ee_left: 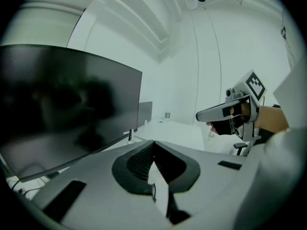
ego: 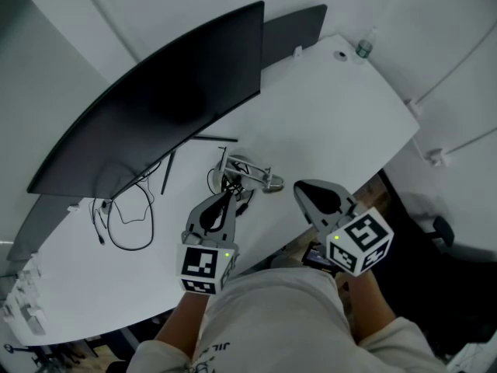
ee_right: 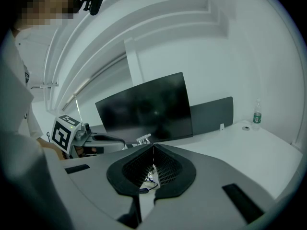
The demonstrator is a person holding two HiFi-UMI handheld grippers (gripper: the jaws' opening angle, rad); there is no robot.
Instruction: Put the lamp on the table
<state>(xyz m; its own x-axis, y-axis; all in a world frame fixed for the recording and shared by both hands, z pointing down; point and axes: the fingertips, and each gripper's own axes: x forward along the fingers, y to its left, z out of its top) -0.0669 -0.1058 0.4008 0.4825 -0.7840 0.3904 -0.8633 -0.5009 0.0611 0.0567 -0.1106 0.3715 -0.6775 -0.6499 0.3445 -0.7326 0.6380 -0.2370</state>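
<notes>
The lamp (ego: 252,172), a small silver metal piece with jointed arms, lies on the white desk (ego: 334,123) just in front of the big curved monitor (ego: 155,115). My left gripper (ego: 229,196) points at it from the near side, its tips close to the lamp; whether they touch it I cannot tell. Its jaws (ee_left: 153,143) are shut with nothing between them. My right gripper (ego: 300,186) hangs to the right of the lamp, near the desk's front edge. It is also shut (ee_right: 153,146) and holds nothing. A silver part of the lamp (ee_right: 144,139) shows past its tips.
A second dark screen (ego: 299,22) stands behind the monitor. Black cables (ego: 128,216) loop on the desk left of the lamp. A small bottle (ego: 363,45) sits at the far right corner. A thin black rod (ego: 213,138) lies by the monitor's foot.
</notes>
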